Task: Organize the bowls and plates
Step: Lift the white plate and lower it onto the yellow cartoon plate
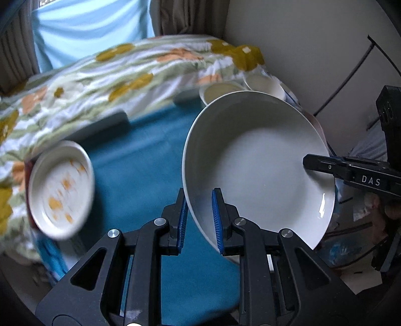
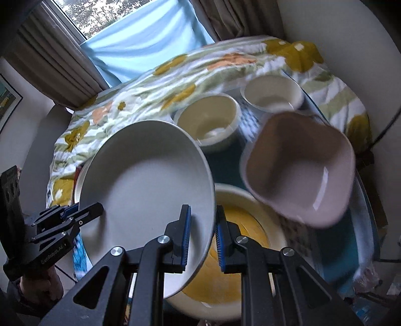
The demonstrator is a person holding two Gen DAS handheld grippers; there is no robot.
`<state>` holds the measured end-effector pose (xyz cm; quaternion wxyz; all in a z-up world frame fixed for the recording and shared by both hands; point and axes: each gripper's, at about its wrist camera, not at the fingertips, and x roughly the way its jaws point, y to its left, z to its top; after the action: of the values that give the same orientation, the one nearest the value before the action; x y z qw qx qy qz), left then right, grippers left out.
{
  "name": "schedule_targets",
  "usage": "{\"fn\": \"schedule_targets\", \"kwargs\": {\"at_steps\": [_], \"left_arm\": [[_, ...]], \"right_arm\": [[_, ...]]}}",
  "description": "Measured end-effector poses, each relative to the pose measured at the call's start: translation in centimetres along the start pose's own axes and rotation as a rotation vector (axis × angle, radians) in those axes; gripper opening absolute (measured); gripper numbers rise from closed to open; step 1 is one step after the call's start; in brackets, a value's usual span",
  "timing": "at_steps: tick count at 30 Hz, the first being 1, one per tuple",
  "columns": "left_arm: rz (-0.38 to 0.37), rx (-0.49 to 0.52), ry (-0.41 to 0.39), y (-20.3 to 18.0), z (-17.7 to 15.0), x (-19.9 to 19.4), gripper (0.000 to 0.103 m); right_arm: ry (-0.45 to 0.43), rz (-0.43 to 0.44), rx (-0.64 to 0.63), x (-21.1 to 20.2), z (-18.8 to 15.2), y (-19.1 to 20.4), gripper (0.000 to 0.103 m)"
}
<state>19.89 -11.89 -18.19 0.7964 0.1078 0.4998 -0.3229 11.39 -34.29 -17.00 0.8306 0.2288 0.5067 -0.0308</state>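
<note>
Right gripper [image 1: 307,161] marked "DAS"; left gripper [image 2: 99,208] marked "GenRobot.AI". White plate [image 1: 260,163], plain, glossy, tilted, held above teal cloth [image 1: 140,160]. Left gripper [image 1: 199,220] clamps near rim; right gripper [image 2: 202,240] clamps opposite rim. Behind: 2 cream bowls [image 2: 208,120], pinkish square bowl [image 2: 298,168], yellow-centred plate [image 2: 240,220], orange-patterned plate [image 1: 61,188], floral quilt [image 1: 100,75].

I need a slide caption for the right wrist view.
Both grippers clamp one grey plate's rim above a yellow-patterned plate.

Daylit window [image 2: 82,15], brown curtains [image 2: 57,57], floral bedspread [image 1: 100,75].
</note>
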Motion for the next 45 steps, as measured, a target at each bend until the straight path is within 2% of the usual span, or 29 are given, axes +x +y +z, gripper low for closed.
{"fn": "schedule_targets", "kwargs": {"at_steps": [6, 10, 26, 35, 39, 45], "left_arm": [[-0.034, -0.067, 0.07, -3.6, -5.2, 2.8, 0.017], [-0.054, -0.094, 0.097, -4.9, -6.8, 4.5, 0.017], [-0.028, -0.078, 0.116, -5.0, -5.4, 8.2, 0.017], [0.069, -0.006, 0.118, -6.3, -5.3, 8.5, 0.018], [0.156, 0.065, 0.108, -7.5, -5.2, 8.4, 0.018], [0.24, 0.134, 0.097, -8.2, -5.5, 8.1, 0.018]], "right_arm": [[0.061, 0.007, 0.042, 0.1, -4.2, -4.3, 0.017], [0.064, -0.003, 0.05, 0.5, -5.1, -5.8, 0.017], [0.035, -0.021, 0.038, 2.2, -4.5, -7.2, 0.017], [0.024, -0.044, 0.001, 2.3, -4.6, -7.2, 0.017], [0.016, -0.064, -0.024, 2.3, -4.8, -6.9, 0.017], [0.006, -0.106, -0.05, 2.5, -5.0, -6.2, 0.017]]}}
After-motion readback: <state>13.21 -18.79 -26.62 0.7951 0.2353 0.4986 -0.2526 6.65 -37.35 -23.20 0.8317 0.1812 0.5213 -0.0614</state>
